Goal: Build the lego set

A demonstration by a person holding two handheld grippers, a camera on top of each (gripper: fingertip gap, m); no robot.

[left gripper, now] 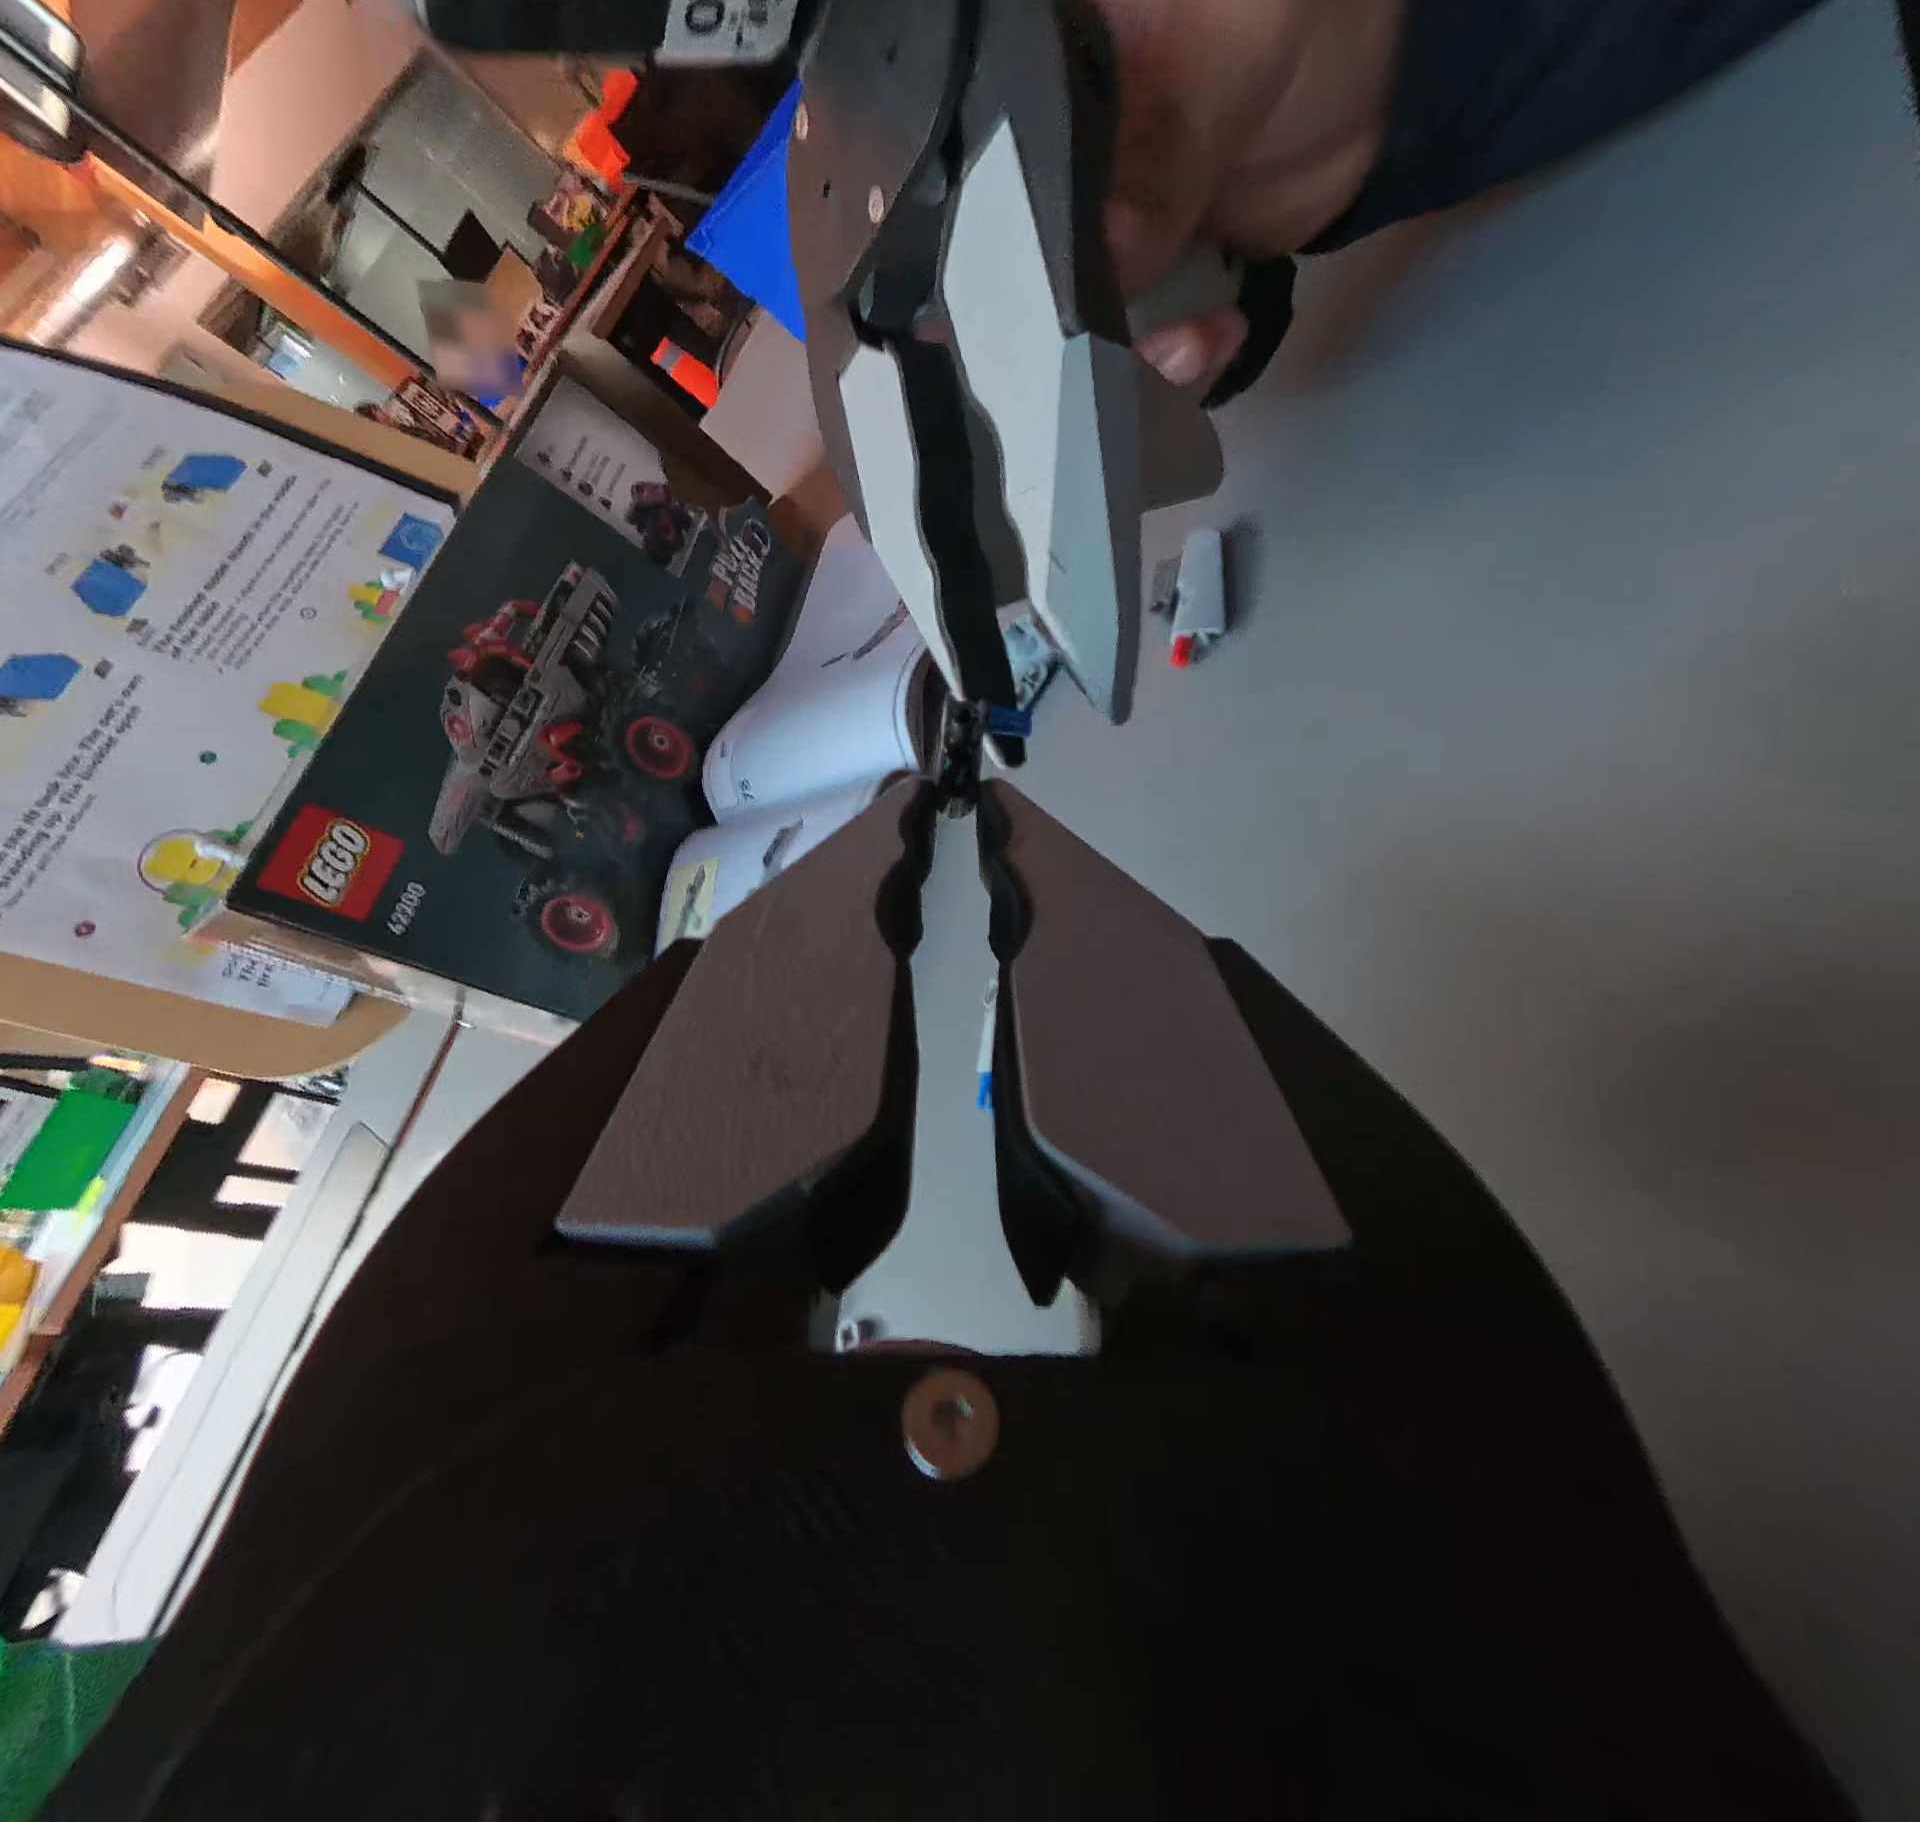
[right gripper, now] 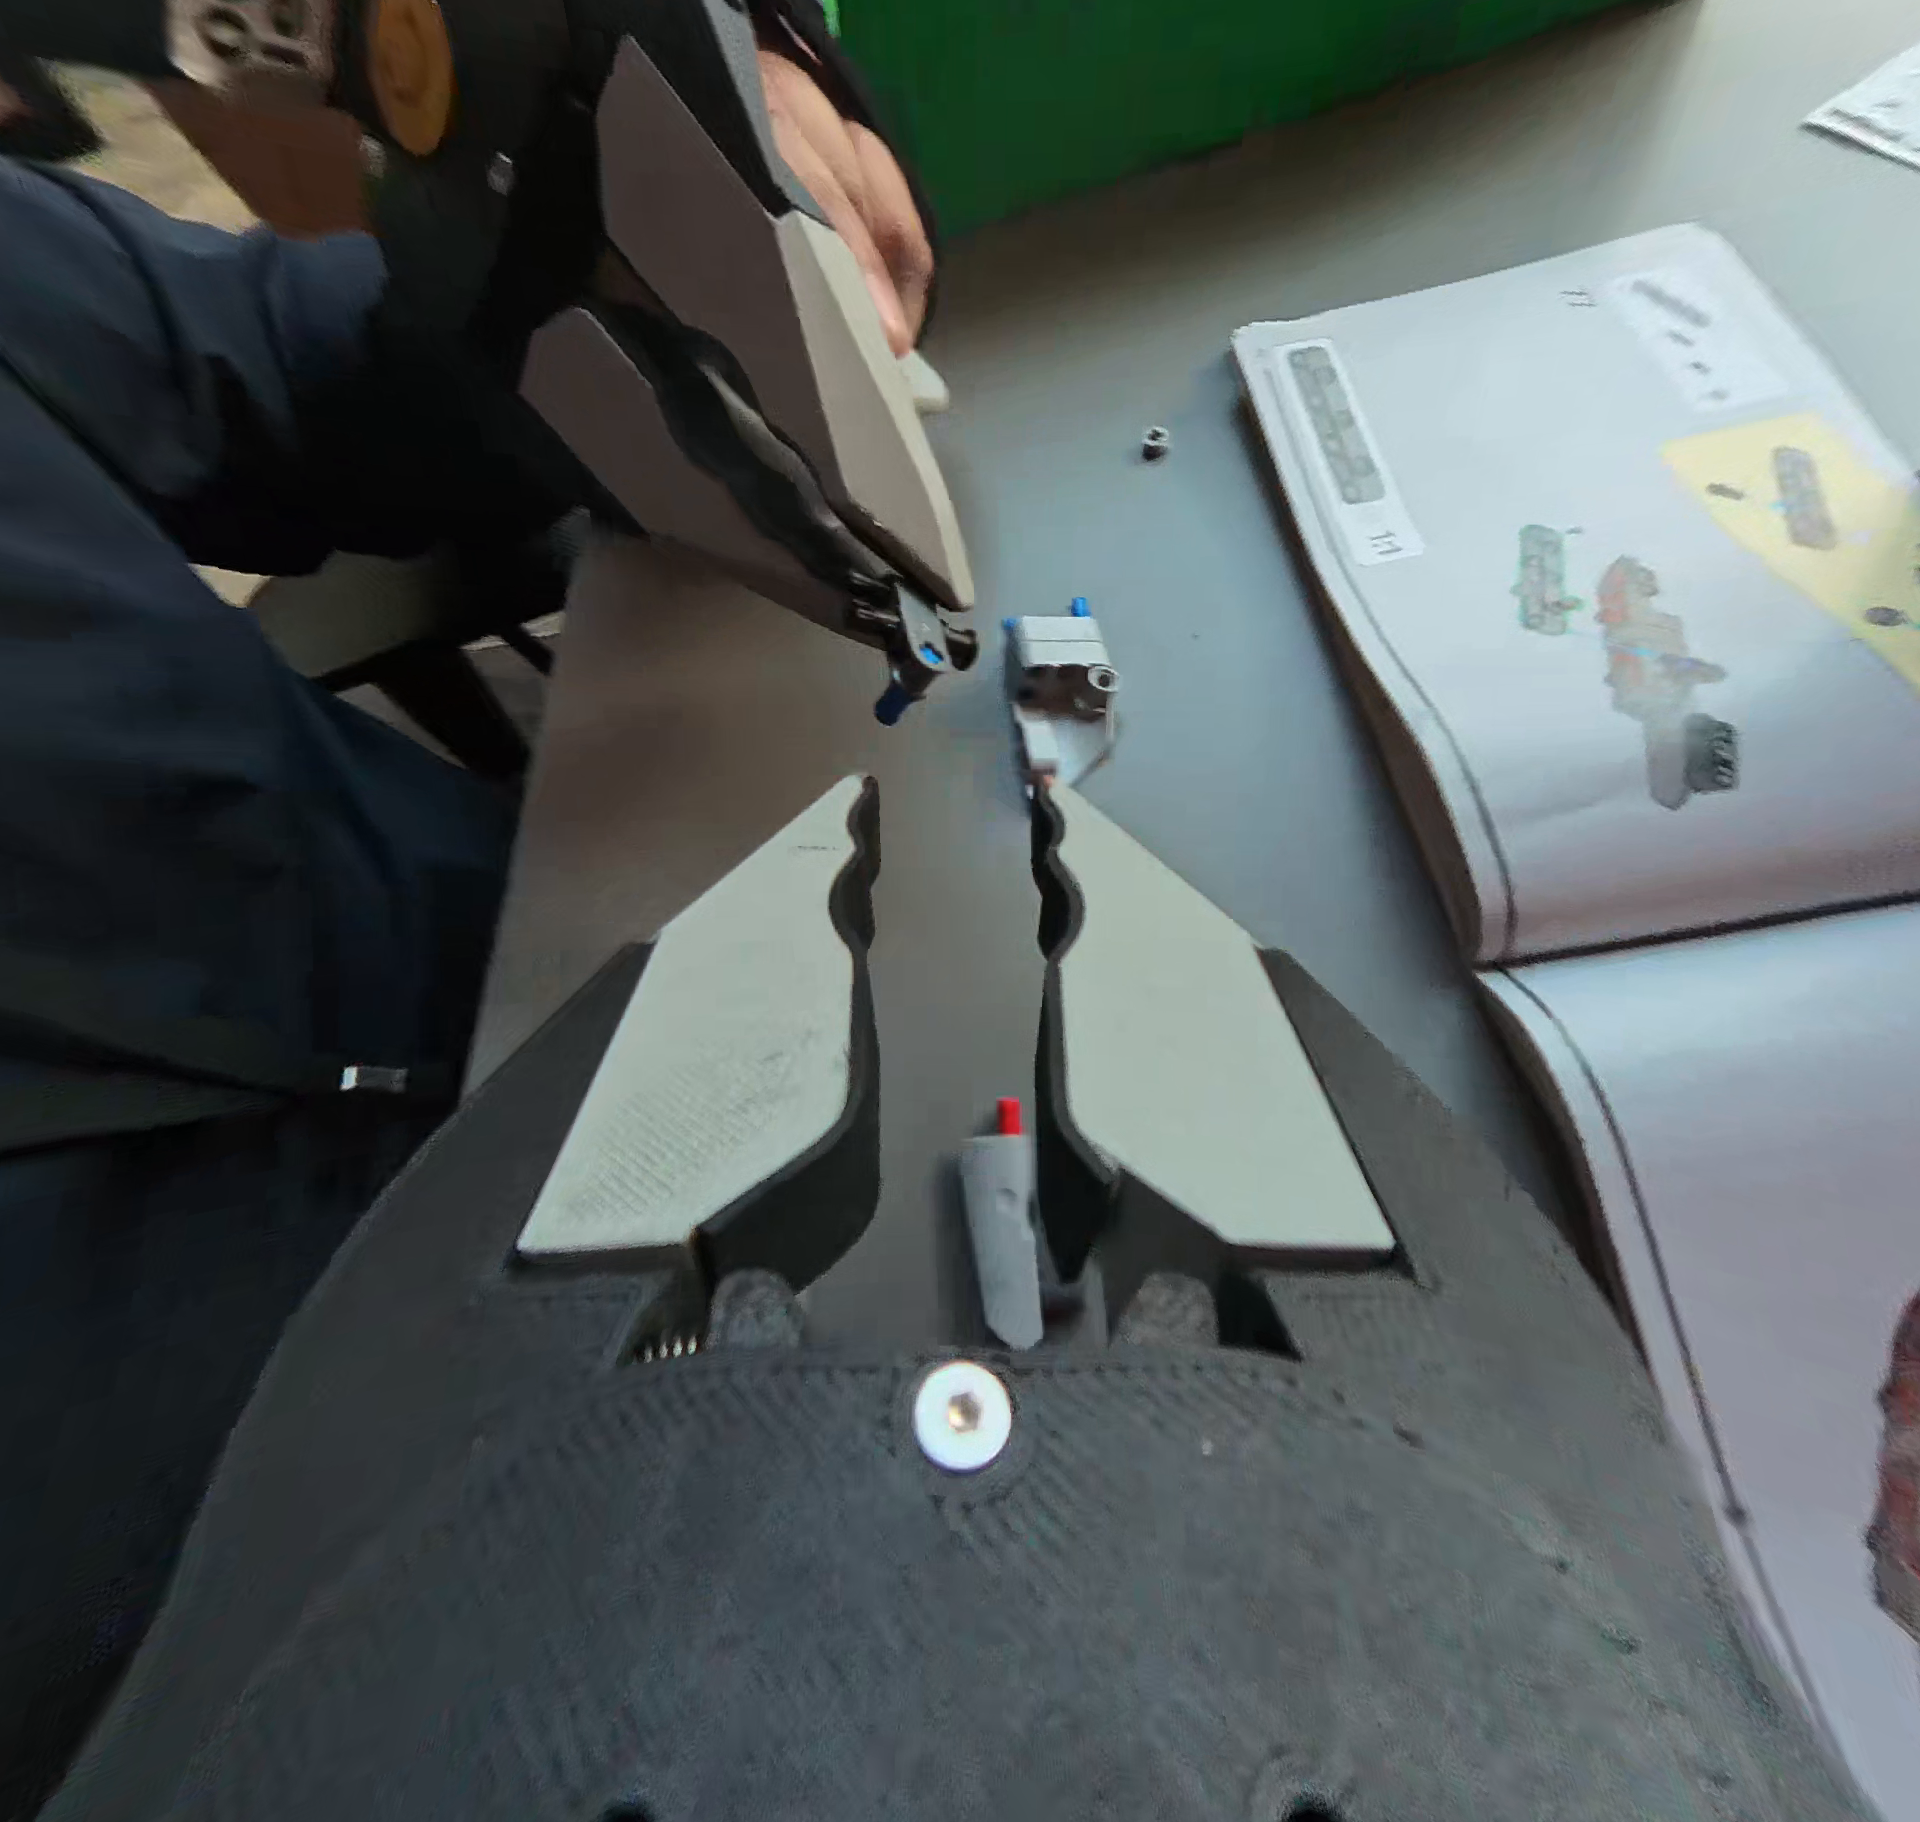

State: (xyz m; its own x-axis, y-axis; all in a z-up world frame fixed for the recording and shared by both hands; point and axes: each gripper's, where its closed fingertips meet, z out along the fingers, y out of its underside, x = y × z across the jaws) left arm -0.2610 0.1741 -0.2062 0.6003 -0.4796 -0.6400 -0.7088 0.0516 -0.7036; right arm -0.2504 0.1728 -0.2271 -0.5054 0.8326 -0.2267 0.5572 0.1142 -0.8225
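Note:
My left gripper (left gripper: 954,798) is shut on a small black piece with blue pins (left gripper: 964,733) and holds it above the grey table. In the right wrist view the left gripper (right gripper: 928,629) comes in from the upper left with that piece (right gripper: 920,652). My right gripper (right gripper: 953,801) is open and empty, its tips just short of a small grey assembly (right gripper: 1062,681) that lies on the table (right gripper: 1195,546). The right gripper (left gripper: 1039,707) also shows from above in the left wrist view. A grey piece with a red pin (right gripper: 1000,1222) lies on the table under the right gripper's fingers.
An open instruction booklet (right gripper: 1558,577) lies right of the assembly. A tiny black piece (right gripper: 1155,442) lies near it. A green box (right gripper: 1195,37) stands at the far edge. The set's box (left gripper: 499,733) stands beside a printed sheet (left gripper: 156,629). A person's dark sleeve (right gripper: 208,525) fills the left. My two grippers' fingertips are within a few centimetres of each other.

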